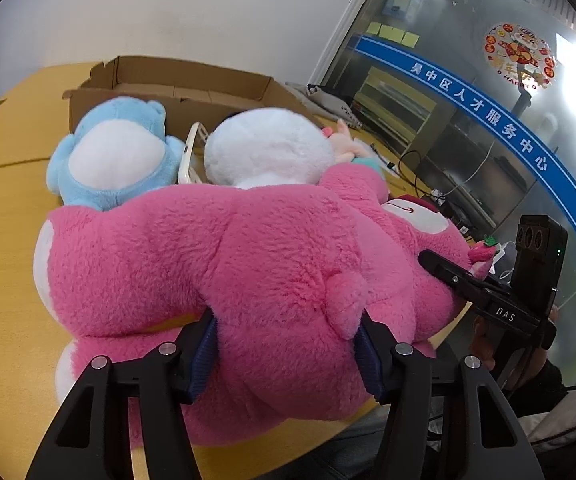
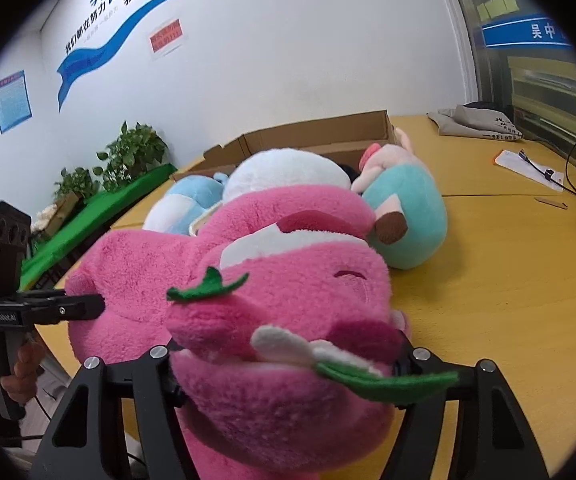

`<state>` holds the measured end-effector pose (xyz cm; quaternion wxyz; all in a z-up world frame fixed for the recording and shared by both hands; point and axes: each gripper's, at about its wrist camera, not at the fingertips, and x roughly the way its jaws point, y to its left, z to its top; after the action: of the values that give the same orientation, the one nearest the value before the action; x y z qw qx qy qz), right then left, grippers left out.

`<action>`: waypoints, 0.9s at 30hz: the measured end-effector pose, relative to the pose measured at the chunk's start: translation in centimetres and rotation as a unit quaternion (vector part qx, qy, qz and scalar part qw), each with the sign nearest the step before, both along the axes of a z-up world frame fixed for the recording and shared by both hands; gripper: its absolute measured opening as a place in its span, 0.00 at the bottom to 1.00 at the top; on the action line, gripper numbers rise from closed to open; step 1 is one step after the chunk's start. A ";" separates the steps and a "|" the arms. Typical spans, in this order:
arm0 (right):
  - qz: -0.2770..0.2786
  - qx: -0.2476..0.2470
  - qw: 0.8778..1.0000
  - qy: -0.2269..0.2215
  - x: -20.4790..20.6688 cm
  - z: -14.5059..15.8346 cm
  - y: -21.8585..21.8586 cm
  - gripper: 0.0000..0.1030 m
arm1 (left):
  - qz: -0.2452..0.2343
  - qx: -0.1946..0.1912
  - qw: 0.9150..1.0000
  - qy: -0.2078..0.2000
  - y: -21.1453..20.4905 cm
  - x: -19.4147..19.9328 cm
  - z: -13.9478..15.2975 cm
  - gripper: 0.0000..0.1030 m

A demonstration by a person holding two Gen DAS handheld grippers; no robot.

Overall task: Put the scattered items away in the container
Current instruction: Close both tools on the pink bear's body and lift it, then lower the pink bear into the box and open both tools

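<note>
A yellow wooden table (image 2: 488, 300) fills the room's middle; white walls carry blue lettering and a blue swoosh, and a glass partition with a blue band stands to one side. Potted plants (image 2: 128, 156) on a green mat sit along the wall beyond the table. A grey bag (image 2: 476, 122), a paper slip and black cables lie on the table far from the bear, toward the glass.

The big pink bear (image 1: 224, 264) lies on the table near its edge. Behind the bear, touching it, are a blue plush (image 1: 116, 160), a white plush (image 1: 268, 148) and a teal plush (image 2: 408, 208). Behind those sits the open cardboard box (image 1: 176, 80).

The left gripper (image 1: 284, 348) is spread about halfway, its blue-padded fingers (image 1: 204, 356) pressed into the bear's rear on both sides, clamping it. The right gripper (image 2: 288, 356) is clamped on the bear's head end, the plush bulging between its jaws along with a strawberry trim and green leaf. In the left view a right-gripper finger presses against the bear's head.
</note>
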<state>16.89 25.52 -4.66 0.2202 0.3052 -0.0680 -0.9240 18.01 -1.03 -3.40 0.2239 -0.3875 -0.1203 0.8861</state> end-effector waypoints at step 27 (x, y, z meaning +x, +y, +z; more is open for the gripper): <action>-0.020 -0.028 0.997 0.068 -35.8 16.9 -5.6 0.67 | 0.017 -0.024 0.996 0.090 -4.5 -38.8 14.9 0.61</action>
<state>-18.90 19.94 12.25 0.2142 0.2344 -0.0851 -0.9444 -20.77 -5.53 11.46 0.2095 -0.3094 -0.0848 0.9237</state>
